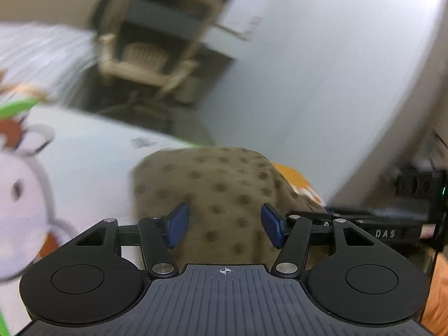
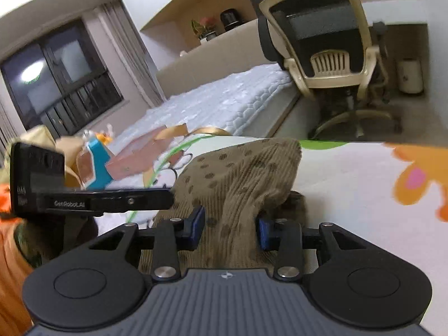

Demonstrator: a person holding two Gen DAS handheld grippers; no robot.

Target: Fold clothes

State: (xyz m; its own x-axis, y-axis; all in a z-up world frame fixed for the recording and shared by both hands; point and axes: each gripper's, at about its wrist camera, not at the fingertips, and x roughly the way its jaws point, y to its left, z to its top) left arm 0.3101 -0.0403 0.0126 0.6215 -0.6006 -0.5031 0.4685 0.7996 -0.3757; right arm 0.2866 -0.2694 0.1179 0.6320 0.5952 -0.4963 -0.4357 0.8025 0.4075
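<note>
A brown dotted cloth (image 2: 240, 179) lies bunched on a white printed sheet (image 2: 344, 184), and both grippers are at it. The right gripper (image 2: 230, 228) has its jaws apart with a raised ridge of the cloth running between the blue pads (image 2: 196, 226); whether they pinch it I cannot tell. The left gripper (image 1: 224, 225) is spread wide over the cloth (image 1: 218, 190), gripping nothing. Only the right view shows the left tool's black side body (image 2: 92, 196), a window (image 2: 61, 78), a mattress (image 2: 224, 98) and a sharp office chair (image 2: 330, 44). The left view is blurred, but alone shows a cartoon animal (image 1: 19, 193) printed on the sheet (image 1: 92, 151).
</note>
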